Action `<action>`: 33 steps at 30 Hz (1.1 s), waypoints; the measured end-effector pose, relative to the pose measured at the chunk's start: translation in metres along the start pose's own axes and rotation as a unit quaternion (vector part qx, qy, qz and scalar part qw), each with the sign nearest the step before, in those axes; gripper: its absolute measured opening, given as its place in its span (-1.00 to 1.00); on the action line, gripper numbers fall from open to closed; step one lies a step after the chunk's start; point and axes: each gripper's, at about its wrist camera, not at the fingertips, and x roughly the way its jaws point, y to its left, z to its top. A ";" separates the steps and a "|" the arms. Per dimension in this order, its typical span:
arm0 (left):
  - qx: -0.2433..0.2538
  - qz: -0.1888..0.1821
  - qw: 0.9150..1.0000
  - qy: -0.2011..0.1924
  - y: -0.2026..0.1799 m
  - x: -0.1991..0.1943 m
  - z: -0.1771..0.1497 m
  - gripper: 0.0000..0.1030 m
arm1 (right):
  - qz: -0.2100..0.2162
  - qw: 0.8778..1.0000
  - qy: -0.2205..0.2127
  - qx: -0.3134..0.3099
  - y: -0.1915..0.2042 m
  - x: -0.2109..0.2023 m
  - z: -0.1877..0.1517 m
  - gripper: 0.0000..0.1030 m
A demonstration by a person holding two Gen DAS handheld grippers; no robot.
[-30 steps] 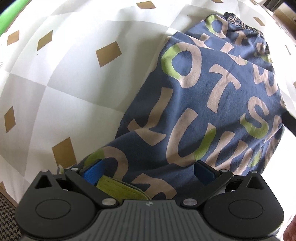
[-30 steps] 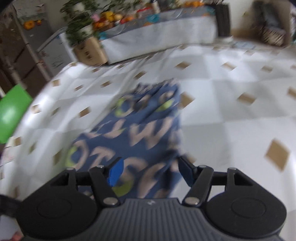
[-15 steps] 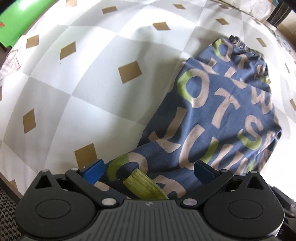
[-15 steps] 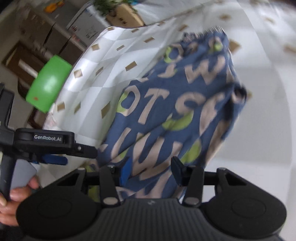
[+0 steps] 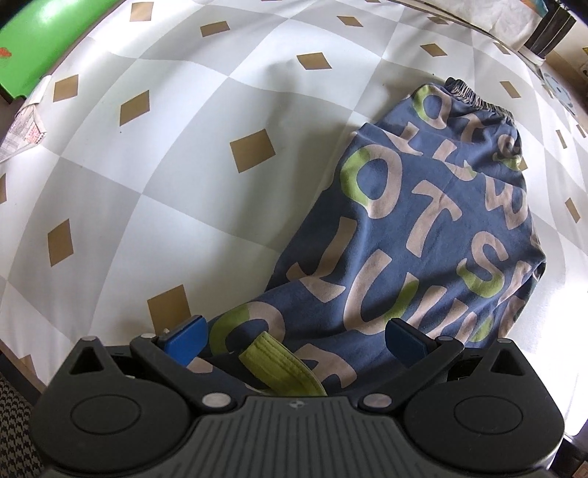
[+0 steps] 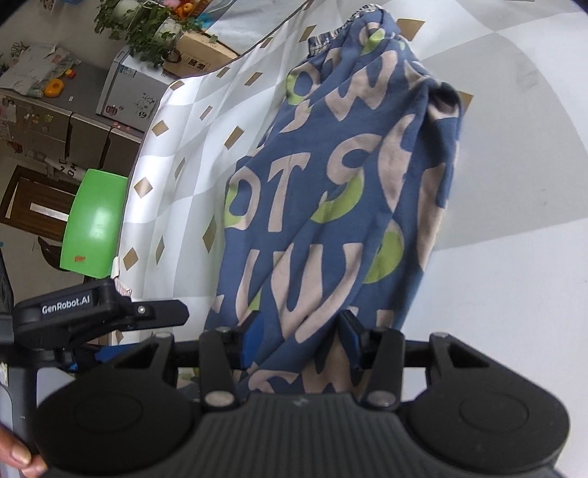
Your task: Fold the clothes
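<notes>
- One pair of blue trousers [image 5: 433, 235], printed with large beige and lime letters, lies on a table under a white-and-grey checked cloth [image 5: 154, 176] with tan diamonds. The striped waistband [image 5: 477, 97] is at the far end; the near end runs under the two grippers.
- One lime-green cuff [image 5: 283, 367] on the trousers sits at the near edge, between the fingers of the left gripper [image 5: 294, 338].
- Left gripper: pointed steeply down over the near left part of the trousers. Its blue pads [image 5: 183, 336] stand well apart, with fabric and the cuff lying in the gap and neither pad pressing on them.
- Right gripper [image 6: 299, 336]: at the near right part of the trousers, angled down along their length. A bunched fold of blue fabric passes between its fingers [image 6: 349, 336], which are drawn in against it on both sides; the cloth is pinched into a ridge that runs away toward the waistband.
- In the right wrist view the left gripper [image 6: 99, 312] shows at the near left, just beside the edge of the trousers, with part of a hand [image 6: 18, 456] at the lower left corner.
- One green chair back [image 6: 93, 224] stands off the left side of the table.
- One potted plant [image 6: 147, 25], a cardboard box [image 6: 200, 53] and a white appliance [image 6: 128, 92] stand in the far left background.
- One printed paper [image 5: 22, 132] lies at the far left edge of the cloth.
</notes>
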 end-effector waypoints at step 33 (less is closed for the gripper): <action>0.005 0.004 1.000 0.010 -0.003 0.005 -0.002 1.00 | -0.085 0.995 -0.041 -0.031 0.024 0.007 -0.017 -0.91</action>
